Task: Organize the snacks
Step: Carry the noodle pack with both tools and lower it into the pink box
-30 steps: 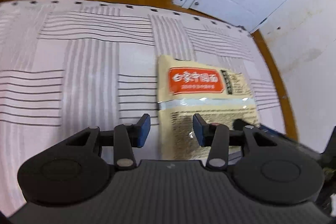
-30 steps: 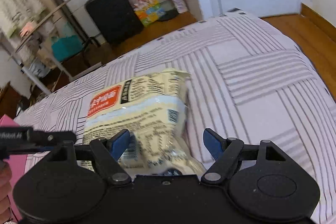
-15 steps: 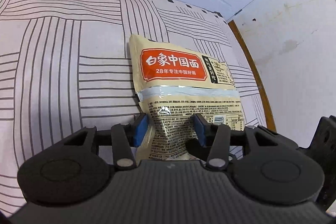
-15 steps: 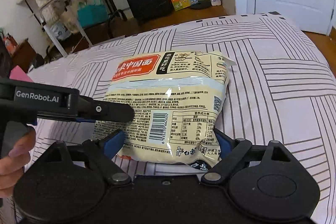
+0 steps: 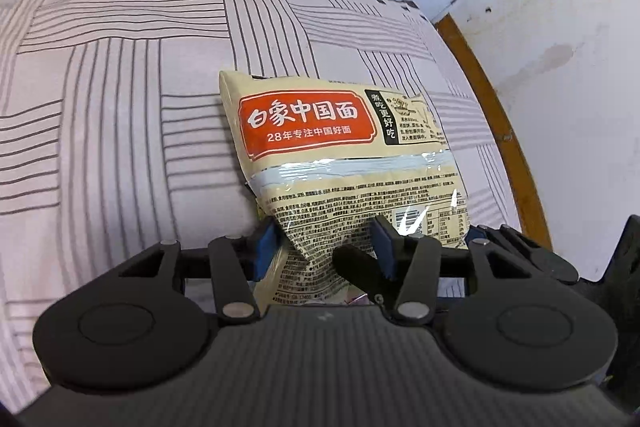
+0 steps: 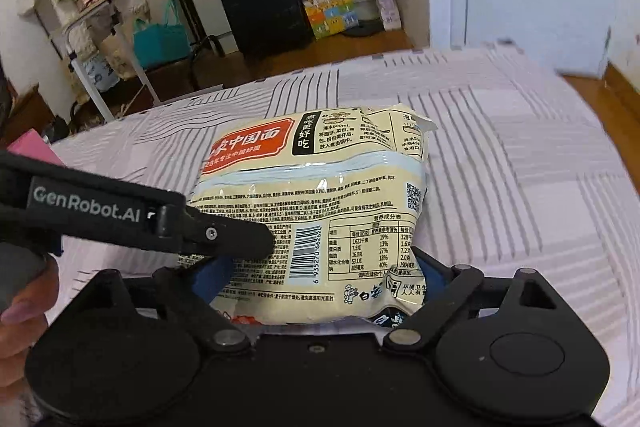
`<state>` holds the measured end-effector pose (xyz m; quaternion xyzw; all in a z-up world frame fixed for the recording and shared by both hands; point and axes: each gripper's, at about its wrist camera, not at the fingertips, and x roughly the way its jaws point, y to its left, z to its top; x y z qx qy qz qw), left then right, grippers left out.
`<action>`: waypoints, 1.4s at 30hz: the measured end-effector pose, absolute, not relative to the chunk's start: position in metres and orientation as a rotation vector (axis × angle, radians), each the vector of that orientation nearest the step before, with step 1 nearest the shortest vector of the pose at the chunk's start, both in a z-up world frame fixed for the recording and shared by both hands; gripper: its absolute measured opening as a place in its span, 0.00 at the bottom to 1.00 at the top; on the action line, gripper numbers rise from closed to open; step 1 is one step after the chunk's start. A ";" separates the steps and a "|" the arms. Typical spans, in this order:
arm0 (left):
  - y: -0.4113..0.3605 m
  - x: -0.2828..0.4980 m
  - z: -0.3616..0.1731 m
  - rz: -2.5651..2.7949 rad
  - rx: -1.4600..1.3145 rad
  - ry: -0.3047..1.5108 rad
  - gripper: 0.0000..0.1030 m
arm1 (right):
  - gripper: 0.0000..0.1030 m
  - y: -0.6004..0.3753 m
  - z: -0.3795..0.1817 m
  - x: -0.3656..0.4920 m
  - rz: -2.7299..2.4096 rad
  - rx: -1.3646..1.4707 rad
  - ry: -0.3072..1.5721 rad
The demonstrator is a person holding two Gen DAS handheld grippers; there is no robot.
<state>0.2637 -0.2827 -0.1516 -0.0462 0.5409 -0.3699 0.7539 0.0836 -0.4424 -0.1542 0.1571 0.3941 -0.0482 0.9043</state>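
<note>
Right wrist view: noodle packet (image 6: 320, 211) spans right gripper (image 6: 320, 279) wide jaws; left gripper (image 5: 322, 247) pinching corner, jaws opening. Slick film may slip onto bed (image 6: 520, 167).

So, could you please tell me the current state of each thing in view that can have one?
noodle packet: sealed, crumpled at its near end, gripped by both grippers over the striped bedspread
left gripper: shut on the packet's crumpled near corner
right gripper: jaws wide, pads against both sides of the packet
suitcase: upright, closed
</note>
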 end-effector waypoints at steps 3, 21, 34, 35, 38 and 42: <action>-0.273 0.256 -0.140 -0.810 -0.067 1.197 0.47 | 0.92 -0.429 -0.145 0.071 -0.111 0.350 0.828; -0.167 0.197 -0.086 -0.745 -0.051 1.202 0.47 | 0.90 -0.316 -0.087 0.016 -0.121 0.311 0.840; -0.029 0.156 -0.024 -0.653 -0.170 1.083 0.47 | 0.88 -0.213 -0.024 -0.011 0.016 0.197 0.739; -0.019 0.156 -0.020 -0.639 -0.175 1.071 0.47 | 0.88 -0.204 -0.020 -0.009 0.036 0.189 0.730; 0.014 0.158 -0.009 -0.603 -0.198 1.042 0.47 | 0.88 -0.178 -0.009 -0.001 0.099 0.157 0.704; 0.061 0.171 -0.004 -0.544 -0.244 1.026 0.47 | 0.87 -0.149 0.000 0.022 0.187 0.120 0.689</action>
